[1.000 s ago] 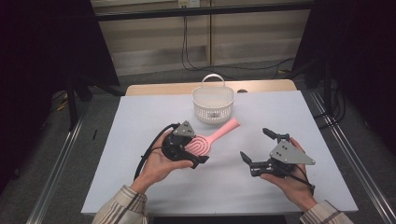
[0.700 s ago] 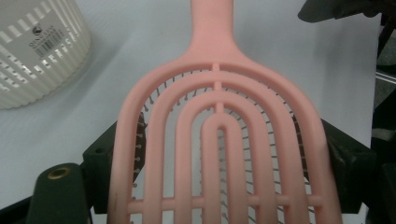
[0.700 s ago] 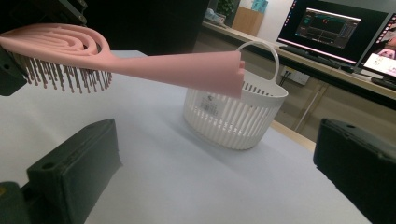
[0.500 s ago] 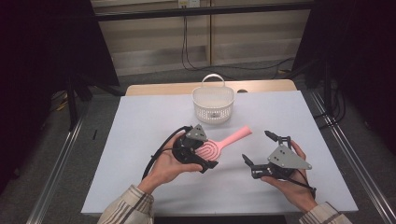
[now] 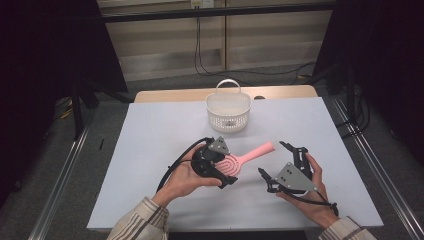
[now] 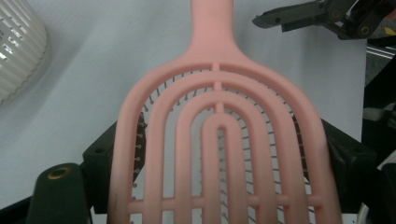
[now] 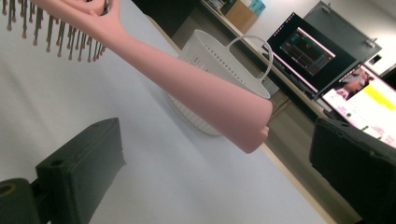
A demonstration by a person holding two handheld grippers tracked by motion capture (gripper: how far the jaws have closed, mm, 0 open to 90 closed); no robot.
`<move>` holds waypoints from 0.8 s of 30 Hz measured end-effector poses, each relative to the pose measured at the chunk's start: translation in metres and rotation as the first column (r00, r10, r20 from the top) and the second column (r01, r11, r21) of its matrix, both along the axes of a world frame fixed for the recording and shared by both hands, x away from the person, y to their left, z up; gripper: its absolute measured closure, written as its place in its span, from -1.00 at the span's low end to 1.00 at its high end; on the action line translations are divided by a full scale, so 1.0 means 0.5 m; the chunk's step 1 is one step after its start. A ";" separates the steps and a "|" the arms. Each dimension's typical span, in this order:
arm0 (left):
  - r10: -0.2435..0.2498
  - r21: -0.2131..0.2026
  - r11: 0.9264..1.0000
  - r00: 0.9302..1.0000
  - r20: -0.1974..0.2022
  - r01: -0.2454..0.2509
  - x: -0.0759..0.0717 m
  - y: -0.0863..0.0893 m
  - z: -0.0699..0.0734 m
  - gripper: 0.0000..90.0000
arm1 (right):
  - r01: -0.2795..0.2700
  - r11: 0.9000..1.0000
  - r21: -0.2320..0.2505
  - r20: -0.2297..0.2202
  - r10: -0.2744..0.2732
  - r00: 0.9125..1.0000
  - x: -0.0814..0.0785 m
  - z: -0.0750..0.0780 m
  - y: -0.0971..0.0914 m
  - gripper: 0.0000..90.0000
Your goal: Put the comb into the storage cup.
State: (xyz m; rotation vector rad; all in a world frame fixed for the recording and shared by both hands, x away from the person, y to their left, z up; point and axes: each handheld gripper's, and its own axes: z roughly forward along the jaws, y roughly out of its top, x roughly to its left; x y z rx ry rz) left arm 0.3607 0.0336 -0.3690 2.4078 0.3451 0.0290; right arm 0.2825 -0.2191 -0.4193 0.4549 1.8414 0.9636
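Note:
A pink hairbrush [image 5: 250,154] hangs just above the white table [image 5: 150,150], and my left gripper [image 5: 227,167] is shut on its slotted head. In the left gripper view the head [image 6: 219,93] lies across both jaws, bristles down, and the handle points away. The handle's end [image 7: 243,121] reaches toward the gap between the wide-apart jaws of my right gripper [image 7: 217,163]. That right gripper [image 5: 272,158] is open and holds nothing, just right of the handle tip. A white slotted basket [image 5: 228,111] with a hoop handle stands behind them.
The basket [image 7: 219,56] is at the table's far middle, next to a bare wooden edge [image 5: 175,95]. Two lit monitors [image 7: 327,60] stand beyond the table. Metal frame rails [image 5: 365,165] run along both sides.
My left gripper has carried the brush to the right and slightly nearer, bringing the handle's end close to my right gripper's open jaws. The right gripper has shifted a little left.

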 end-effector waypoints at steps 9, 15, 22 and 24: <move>-0.015 0.020 1.000 1.000 0.001 0.015 -0.009 -0.001 0.000 -0.56 | -0.007 0.992 -0.126 0.064 0.015 0.998 -0.007 0.003 0.021 -0.91; -0.015 0.039 0.999 1.000 -0.001 0.015 -0.009 -0.006 -0.007 -0.56 | -0.013 0.978 -0.209 0.088 0.032 0.996 -0.012 -0.002 0.035 -0.85; -0.026 0.054 0.998 1.000 -0.013 0.027 -0.009 -0.018 -0.010 -0.56 | -0.014 0.946 -0.325 0.125 0.057 0.991 -0.014 -0.002 0.055 -0.74; -0.028 0.050 0.998 0.999 -0.016 0.028 -0.008 -0.021 -0.008 -0.56 | -0.016 0.937 -0.350 0.132 0.066 0.989 -0.013 -0.001 0.059 -0.72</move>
